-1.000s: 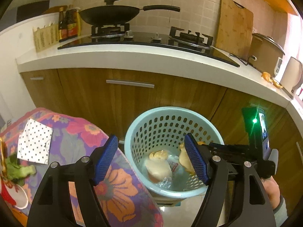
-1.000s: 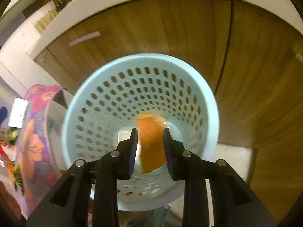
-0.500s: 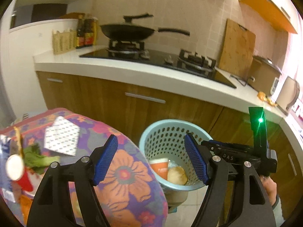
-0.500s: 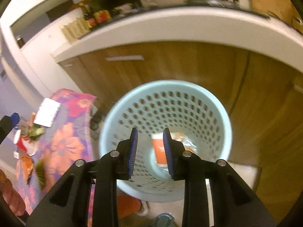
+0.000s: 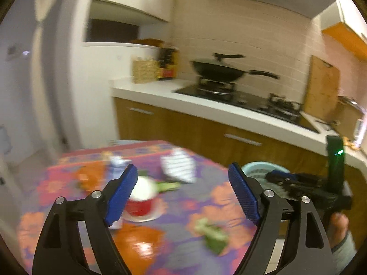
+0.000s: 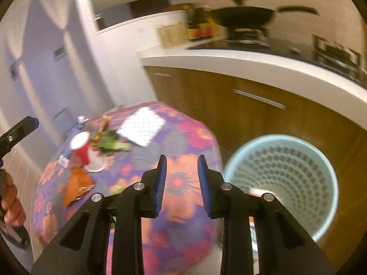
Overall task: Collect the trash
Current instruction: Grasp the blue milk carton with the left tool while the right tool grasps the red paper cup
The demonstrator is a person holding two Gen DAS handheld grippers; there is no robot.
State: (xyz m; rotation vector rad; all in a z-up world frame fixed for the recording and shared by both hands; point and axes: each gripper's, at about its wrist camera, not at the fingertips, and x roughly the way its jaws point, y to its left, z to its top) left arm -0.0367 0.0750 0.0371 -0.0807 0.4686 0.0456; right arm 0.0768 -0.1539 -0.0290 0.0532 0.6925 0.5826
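**Now pick your next piece before you reach**

Both tools are empty as they face the table, so choose targets first. Your left gripper has just been opening its jaws and they stand wide, with nothing between them. Your right gripper has its jaws only a little apart, pressing on nothing; spread them before you go in, since that gap looks too narrow for most of what is left.

What remains lies on the flowered cloth: a red cup on a small white dish, green vegetable scraps just beside it, an orange wrapper nearer the table's edge, and a dotted white paper further back. More green scraps sit close in front of the left tool. The blue basket stands on the floor against the cabinets, to the right of the table.

- Take the cup with the wide left jaws, squeezing its sides lightly; it will likely crush.
- Send the right tool for the wrapper or the near greens, closest to the basket.
- Slow down: both views are blurred, and a fast approach may knock the cup over.
- Come at flat paper low, from an edge.
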